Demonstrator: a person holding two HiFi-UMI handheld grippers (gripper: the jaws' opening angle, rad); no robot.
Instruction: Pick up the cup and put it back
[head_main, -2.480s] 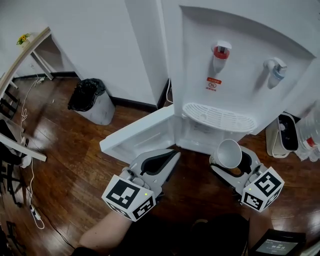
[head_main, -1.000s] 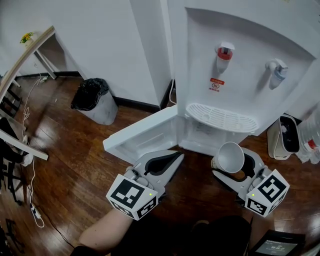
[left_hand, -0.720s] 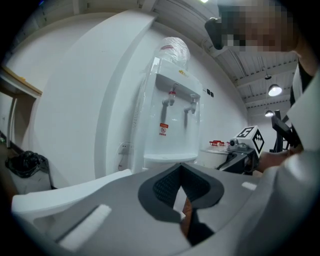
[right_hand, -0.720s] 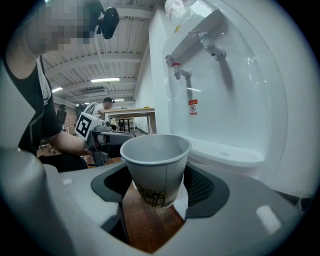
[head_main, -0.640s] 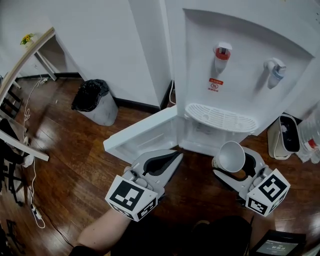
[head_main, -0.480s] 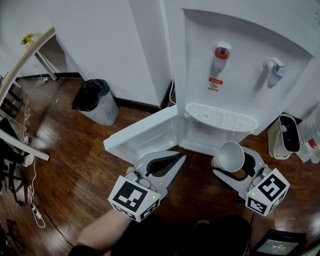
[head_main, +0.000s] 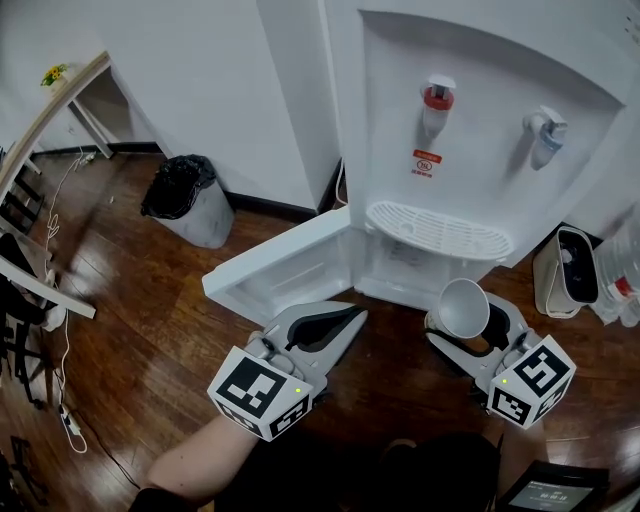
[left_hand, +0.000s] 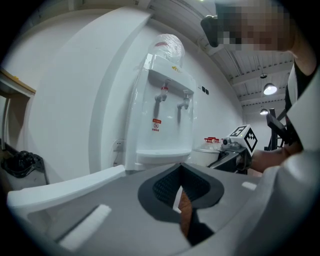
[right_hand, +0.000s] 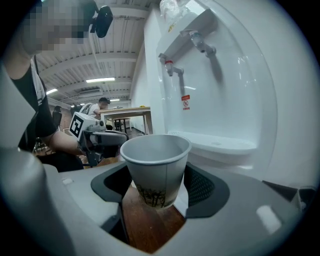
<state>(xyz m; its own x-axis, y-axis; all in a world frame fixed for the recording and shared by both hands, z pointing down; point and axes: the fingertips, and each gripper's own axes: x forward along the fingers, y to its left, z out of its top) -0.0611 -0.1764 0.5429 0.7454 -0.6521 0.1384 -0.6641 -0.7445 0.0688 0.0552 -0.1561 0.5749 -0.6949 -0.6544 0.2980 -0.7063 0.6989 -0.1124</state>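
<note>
White paper cup: a tapered cup (right_hand: 156, 167) with a dark tree print near its base. It is upright and looks empty, held in the air above the floor just in front of the dispenser's lower front.
Right hand-held gripper: this one (head_main: 468, 318) is clamped on the cup's lower wall, one jaw on each side. The low grip leaves the rim free and keeps the cup level for setting down.
Left hand-held gripper: its (head_main: 352, 318) jaws are together with only a thin slit between them, and it holds nothing. It hangs well left of the cup, likely parked out of the way.
White water dispenser: the plastic body (head_main: 480, 150) has two taps, one red-capped, above a white grilled drip tray (head_main: 437, 232).
Lower white door: this panel (head_main: 280, 265) is swung open to the left, exposing the cabinet, presumably for access.
Step in hand: the cup is lifted and not yet put back. I cannot tell whether the tray or the cabinet is its place.
Risk: the thin paper wall may dent under a hard squeeze.
Dark wooden floor: its boards (head_main: 130, 330) carry a grey bin with a black liner (head_main: 185, 200), well to the left by the wall.
</note>
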